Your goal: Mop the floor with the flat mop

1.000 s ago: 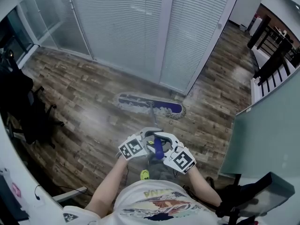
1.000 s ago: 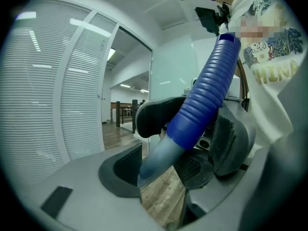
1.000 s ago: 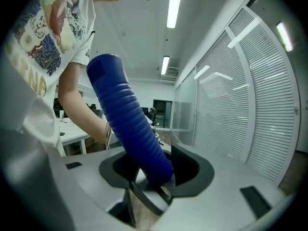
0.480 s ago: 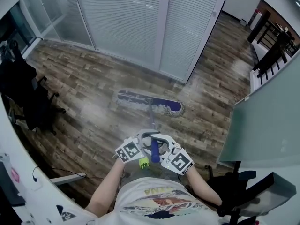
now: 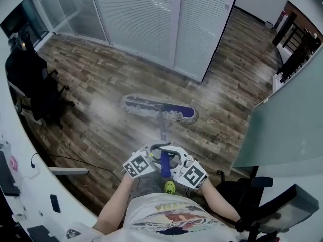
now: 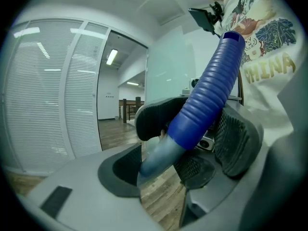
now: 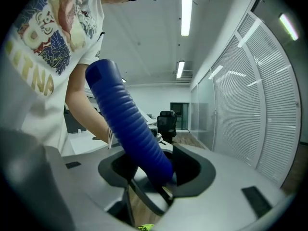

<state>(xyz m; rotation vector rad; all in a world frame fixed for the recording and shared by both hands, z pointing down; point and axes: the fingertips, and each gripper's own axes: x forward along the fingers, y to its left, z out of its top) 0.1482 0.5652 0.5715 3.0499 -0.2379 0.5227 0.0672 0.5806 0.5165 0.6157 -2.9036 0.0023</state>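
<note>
Two grippers share the blue ribbed plastic mop handle (image 5: 165, 166): the left gripper (image 5: 153, 153) clamps it, and the right gripper (image 5: 176, 158) has it btwn its pads too, pads touching, though its jaws have just been opening. Risk: w/ that grip easing, the handle could twist or slide, so the flat mop head w/ purple pad and grey fringe (image 5: 159, 110), resting on the brown wood-plank floor (image 5: 96, 89), may yaw or lift & leave streaks. A blind step back could also catch the dark-framed office chair (image 5: 255, 217). Vs. a sec ago: grippers sit lower in the head view, the white slatted blinds wall (image 5: 136, 19) looks farther, and more floor shows beyond the mop head.
</note>
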